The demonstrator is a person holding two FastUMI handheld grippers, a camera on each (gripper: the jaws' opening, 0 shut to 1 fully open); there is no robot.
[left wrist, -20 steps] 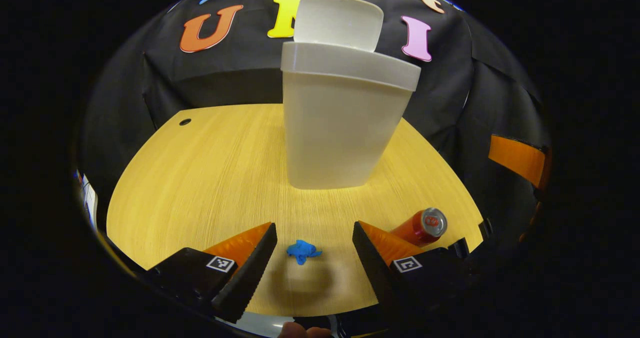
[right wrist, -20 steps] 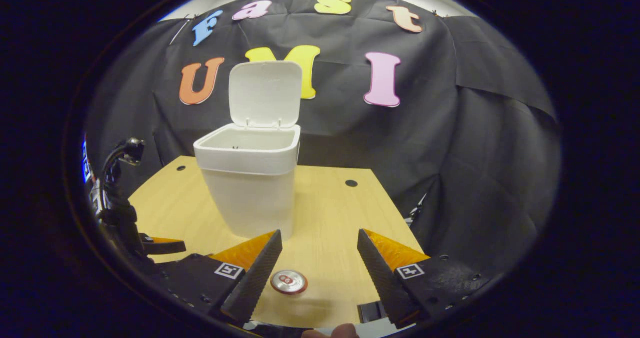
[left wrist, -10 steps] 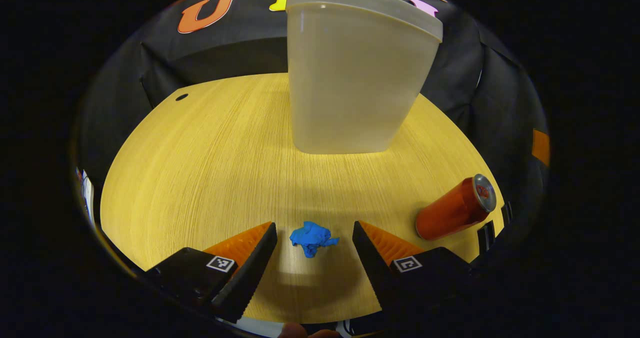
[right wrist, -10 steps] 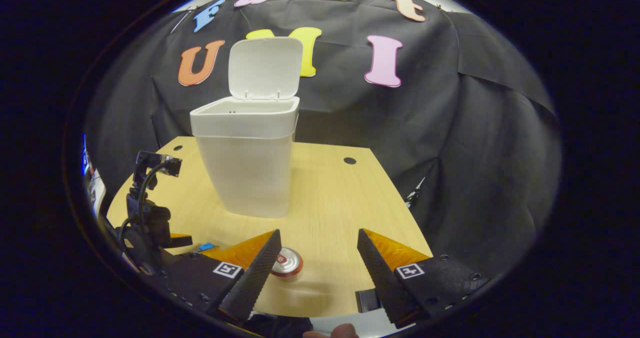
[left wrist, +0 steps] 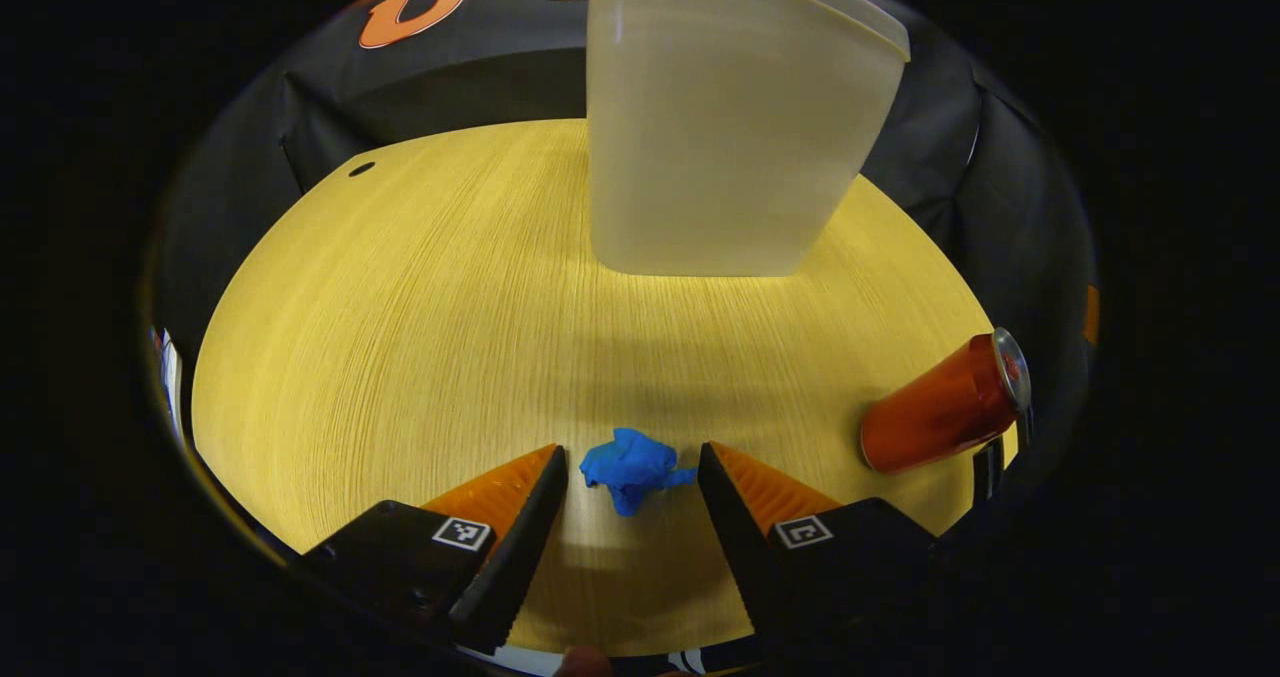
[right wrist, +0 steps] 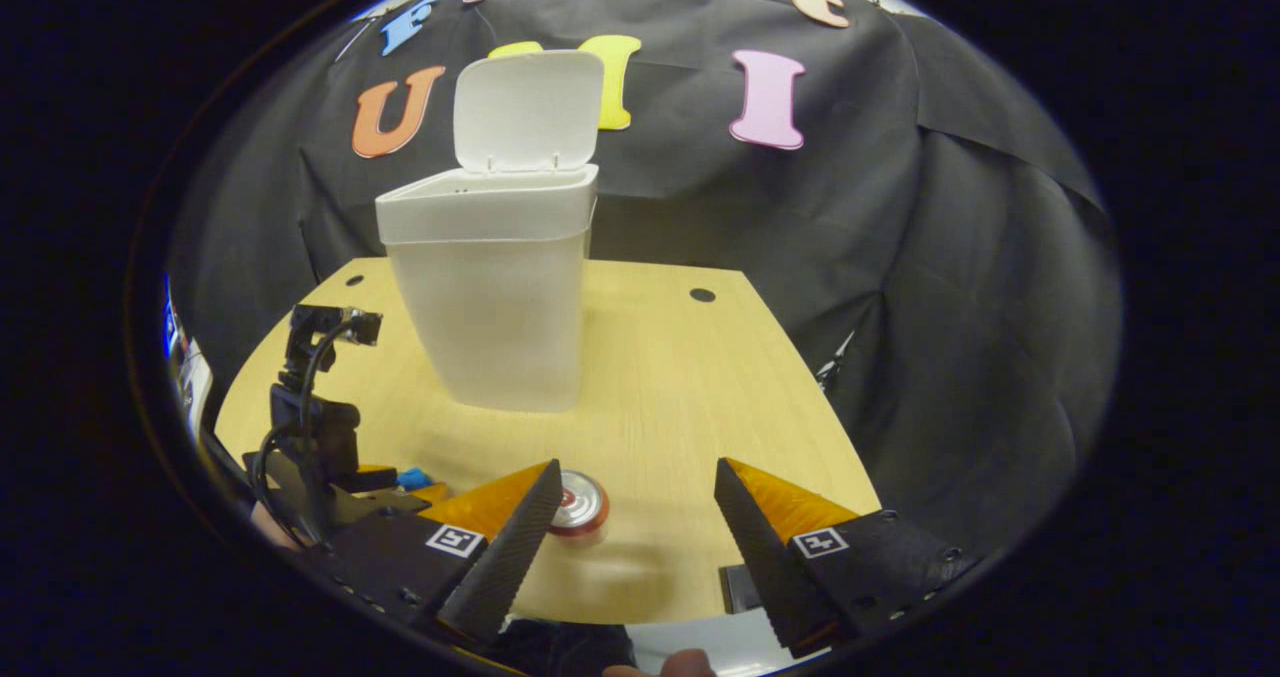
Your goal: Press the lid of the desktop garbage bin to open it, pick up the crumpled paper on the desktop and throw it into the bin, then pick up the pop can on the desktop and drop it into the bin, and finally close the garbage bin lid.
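A white garbage bin (right wrist: 495, 287) stands on the wooden desk with its lid (right wrist: 527, 109) raised upright; it also rises at the top of the left gripper view (left wrist: 725, 127). The crumpled blue paper (left wrist: 630, 465) lies on the desk between the tips of my open left gripper (left wrist: 632, 467), whose fingers stand apart from it on both sides. A red pop can (left wrist: 945, 407) lies on its side to the right. In the right gripper view the can (right wrist: 582, 503) rests just past the left finger of my open right gripper (right wrist: 636, 485). The paper (right wrist: 413, 478) peeks out by the left gripper.
The wooden desk (left wrist: 420, 307) has small round holes (right wrist: 702, 295) near its back corners. Black cloth hangs behind and beside it. The left gripper's body with its camera and cables (right wrist: 315, 397) stands at the desk's front left in the right gripper view.
My left gripper has come down and forward until the blue paper sits between its tips, and its jaws narrowed slightly. The right gripper has lowered a little, the can shifting to its left finger.
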